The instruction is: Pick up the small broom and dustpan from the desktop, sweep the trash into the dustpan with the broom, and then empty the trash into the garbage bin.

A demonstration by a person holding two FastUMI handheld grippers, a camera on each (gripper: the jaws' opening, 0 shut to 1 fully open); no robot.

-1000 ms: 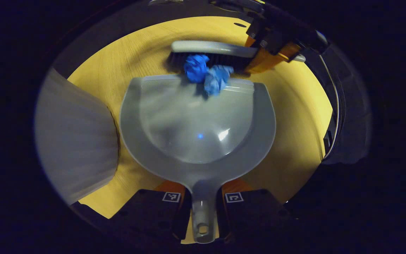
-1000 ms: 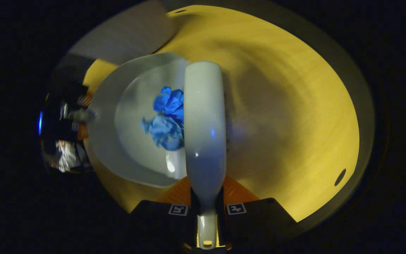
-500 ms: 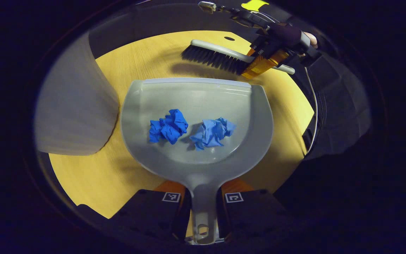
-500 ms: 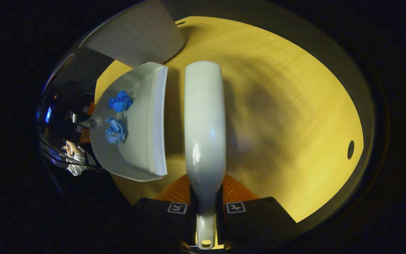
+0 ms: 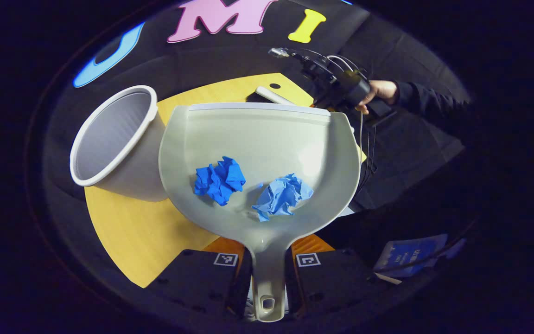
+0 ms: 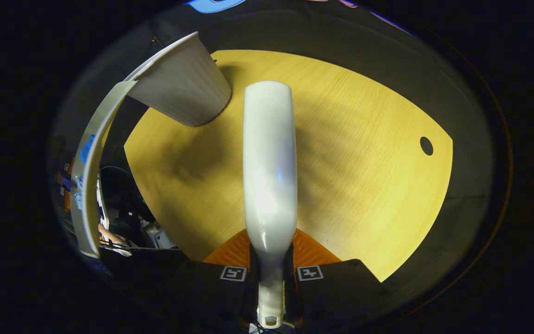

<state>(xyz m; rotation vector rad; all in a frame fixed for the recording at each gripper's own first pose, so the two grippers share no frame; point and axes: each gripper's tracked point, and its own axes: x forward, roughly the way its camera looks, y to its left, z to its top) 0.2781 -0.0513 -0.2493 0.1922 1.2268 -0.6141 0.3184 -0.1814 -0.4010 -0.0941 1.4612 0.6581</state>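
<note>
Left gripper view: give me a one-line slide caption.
Left tongs hold the dustpan with two crumpled blue paper balls, raised beside the garbage bin.

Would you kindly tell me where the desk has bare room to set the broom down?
The widest bare stretch of desk lies right of the broom, out to the cable hole. A smaller patch sits left of the broom, below the garbage bin. It is crowded at the left, where the loaded dustpan nears the bin.
</note>
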